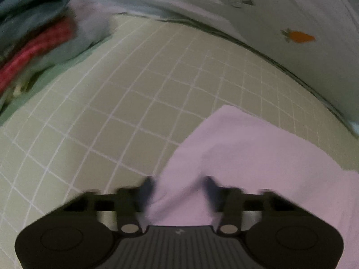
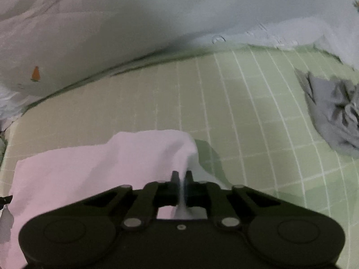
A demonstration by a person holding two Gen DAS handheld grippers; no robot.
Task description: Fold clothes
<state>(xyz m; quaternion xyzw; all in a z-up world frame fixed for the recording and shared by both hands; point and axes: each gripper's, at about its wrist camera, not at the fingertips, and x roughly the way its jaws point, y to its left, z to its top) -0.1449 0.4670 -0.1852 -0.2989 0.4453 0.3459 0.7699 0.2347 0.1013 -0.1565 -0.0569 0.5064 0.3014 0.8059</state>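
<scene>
A pale pink cloth (image 1: 258,157) lies on a green cutting mat (image 1: 134,89) with a white grid. My left gripper (image 1: 178,186) points down at the cloth's left edge. Its fingers stand apart with a raised fold of the cloth between them, and the pads do not visibly press on it; the picture is blurred there. In the right wrist view the same cloth (image 2: 101,168) spreads to the left over the mat (image 2: 246,112). My right gripper (image 2: 181,177) is shut on the cloth's right corner, and a thin pinched fold runs down between its fingertips.
A pile of red and teal clothes (image 1: 33,44) sits at the mat's far left. A crumpled grey garment (image 2: 336,116) lies on the mat at the right. A white sheet with carrot prints (image 1: 291,11) (image 2: 67,33) borders the mat's far side.
</scene>
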